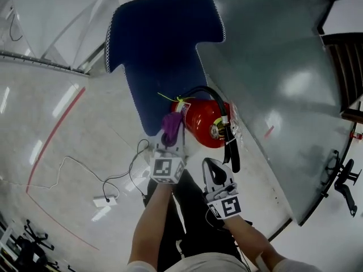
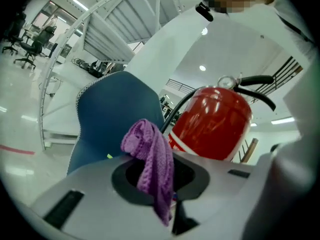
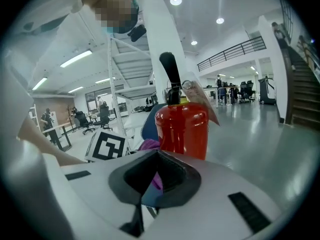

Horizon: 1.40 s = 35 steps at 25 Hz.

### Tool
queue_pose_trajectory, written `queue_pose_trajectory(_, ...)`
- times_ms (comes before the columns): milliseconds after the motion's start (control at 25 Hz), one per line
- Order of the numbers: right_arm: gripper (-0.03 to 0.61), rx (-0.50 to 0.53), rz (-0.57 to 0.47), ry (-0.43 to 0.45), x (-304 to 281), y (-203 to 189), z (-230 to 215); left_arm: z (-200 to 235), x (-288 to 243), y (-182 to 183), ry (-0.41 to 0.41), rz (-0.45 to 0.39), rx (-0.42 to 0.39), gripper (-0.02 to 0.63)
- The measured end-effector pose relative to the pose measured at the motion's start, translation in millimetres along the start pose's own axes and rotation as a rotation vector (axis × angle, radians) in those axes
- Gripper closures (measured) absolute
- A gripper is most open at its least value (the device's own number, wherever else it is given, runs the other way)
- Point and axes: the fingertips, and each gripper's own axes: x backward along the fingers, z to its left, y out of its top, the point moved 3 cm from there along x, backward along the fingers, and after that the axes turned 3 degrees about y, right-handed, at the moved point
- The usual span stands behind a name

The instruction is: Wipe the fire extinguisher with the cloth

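A red fire extinguisher with a black hose and lever stands on the floor, seen from above. It also fills the left gripper view and rises in the right gripper view. My left gripper is shut on a purple knitted cloth, which hangs from its jaws right at the extinguisher's left side. My right gripper hovers just below the extinguisher near the black lever, jaws together with nothing in them. The purple cloth shows behind them.
A dark blue panel with a white stitched edge lies behind the extinguisher. A white cable and power strip trail on the floor to the left, beside a red floor line. Office chairs stand at the right; stairs are further back.
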Motion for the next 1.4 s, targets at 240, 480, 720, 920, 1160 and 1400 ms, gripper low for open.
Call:
queue_pose_trajectory(240,0.565,0.049,-0.044,0.043,17,32,12,-29,17,61,-0.024,-0.053,-0.003,0.561)
queue_pose_trajectory(480,0.565,0.015,-0.080,0.022,40,52,13,-62,40,108,-0.050,-0.067,-0.057,0.561)
queue_pose_trajectory(720,0.565,-0.004,-0.107,0.024,61,65,16,-103,46,142,-0.117,-0.055,-0.123,0.561)
queue_pose_trajectory(920,0.565,-0.046,-0.157,0.024,70,80,22,-142,51,162,-0.182,-0.045,-0.182,0.561)
queue_pose_trajectory(1160,0.565,-0.066,-0.212,-0.049,87,98,8,-179,73,173,-0.267,-0.032,-0.249,0.561)
queue_pose_trajectory(1400,0.565,-0.051,-0.242,-0.095,118,140,-4,-210,134,200,-0.270,-0.065,-0.333,0.561)
